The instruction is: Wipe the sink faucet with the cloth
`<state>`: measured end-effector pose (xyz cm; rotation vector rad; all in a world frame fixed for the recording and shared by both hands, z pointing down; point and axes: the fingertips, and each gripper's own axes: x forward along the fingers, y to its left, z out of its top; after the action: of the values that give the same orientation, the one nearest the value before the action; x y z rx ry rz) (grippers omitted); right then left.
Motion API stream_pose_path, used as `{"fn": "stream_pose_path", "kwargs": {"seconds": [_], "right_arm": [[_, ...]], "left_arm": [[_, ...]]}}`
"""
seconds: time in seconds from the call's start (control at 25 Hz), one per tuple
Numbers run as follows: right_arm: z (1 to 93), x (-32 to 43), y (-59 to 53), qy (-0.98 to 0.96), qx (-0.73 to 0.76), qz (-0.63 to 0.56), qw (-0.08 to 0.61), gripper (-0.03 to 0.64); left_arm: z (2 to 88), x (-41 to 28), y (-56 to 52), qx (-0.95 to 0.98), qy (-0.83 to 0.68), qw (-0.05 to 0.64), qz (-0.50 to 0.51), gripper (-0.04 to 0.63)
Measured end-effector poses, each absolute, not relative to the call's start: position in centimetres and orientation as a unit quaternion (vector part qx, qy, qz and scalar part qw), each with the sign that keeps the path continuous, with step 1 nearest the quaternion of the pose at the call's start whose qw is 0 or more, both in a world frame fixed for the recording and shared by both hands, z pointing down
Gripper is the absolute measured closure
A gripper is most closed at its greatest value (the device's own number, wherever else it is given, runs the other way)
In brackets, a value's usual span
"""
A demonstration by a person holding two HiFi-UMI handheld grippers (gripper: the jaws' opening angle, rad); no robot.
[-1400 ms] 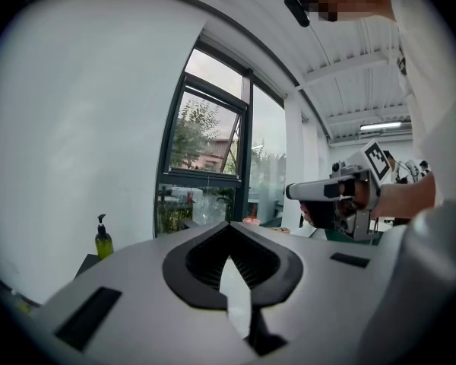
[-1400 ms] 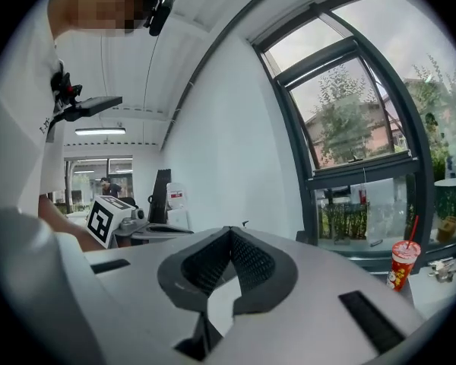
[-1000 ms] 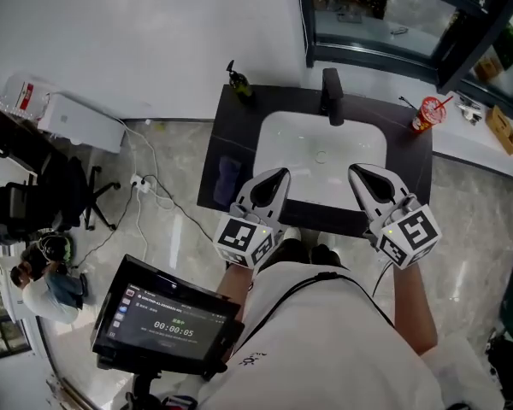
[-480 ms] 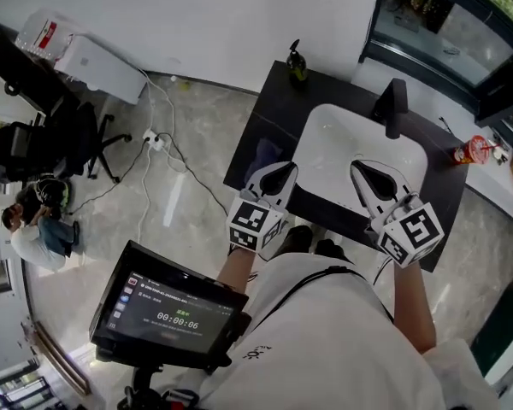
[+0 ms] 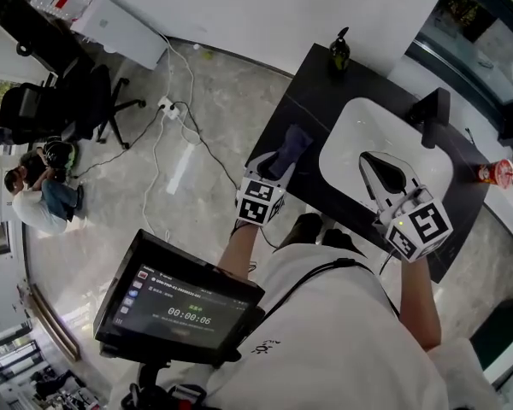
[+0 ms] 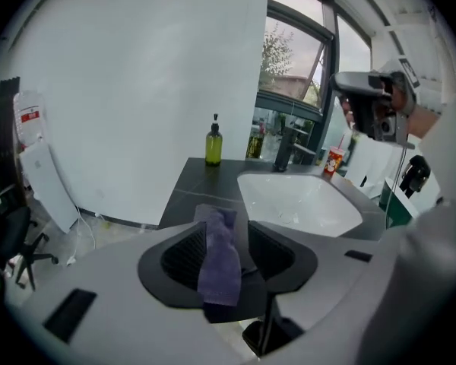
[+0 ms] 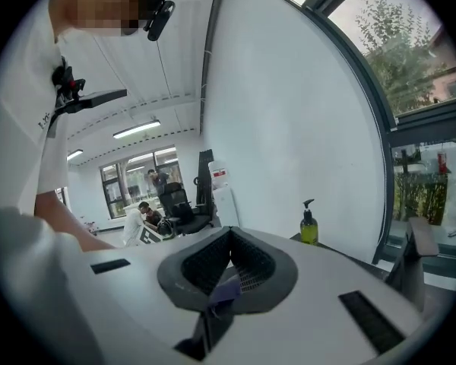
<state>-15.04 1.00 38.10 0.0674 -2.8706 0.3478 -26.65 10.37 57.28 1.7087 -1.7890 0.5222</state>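
Observation:
The purple cloth [image 5: 292, 143] lies on the black counter [image 5: 325, 92], left of the white sink [image 5: 346, 139]. My left gripper [image 5: 276, 164] hangs right over it, tilted down. In the left gripper view its jaws are opening, and the cloth [image 6: 219, 253] sits loose between the fingers [image 6: 188, 253] with a gap on each side. The black faucet [image 5: 433, 114] stands at the sink's far rim, also visible as the faucet [image 6: 285, 149] beyond the basin. My right gripper [image 5: 368, 157] hovers over the sink with its jaws shut, tips together [image 7: 229, 233].
A green soap bottle [image 5: 339, 51] stands at the counter's back left corner and a red cup [image 5: 494, 174] at the far right. A tablet screen [image 5: 179, 306] hangs at my chest. An office chair [image 5: 77, 101], floor cables [image 5: 184, 135] and seated people [image 5: 34, 199] are to the left.
The left gripper has gone forward and down onto the cloth at the counter's left, and its jaws have parted. The right gripper has shifted over the sink. The head view has swung left.

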Motion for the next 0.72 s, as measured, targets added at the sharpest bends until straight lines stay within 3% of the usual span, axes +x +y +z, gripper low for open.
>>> {"fn": "stream_pose_path", "kwargs": {"seconds": [0.28,0.72], "right_arm": [[39.9,-14.6,-0.2,-0.981,0.036,0.126,0.141,0.614],[40.6,-13.7,-1.7,-0.977,0.058,0.133,0.160,0.614]], "left_arm": [[62.3,-27.2,9.1,0.626,-0.655,0.348,0.241,0.336],[66.3,-27.7,8.1,0.606,-0.636,0.382,0.285,0.337]]}}
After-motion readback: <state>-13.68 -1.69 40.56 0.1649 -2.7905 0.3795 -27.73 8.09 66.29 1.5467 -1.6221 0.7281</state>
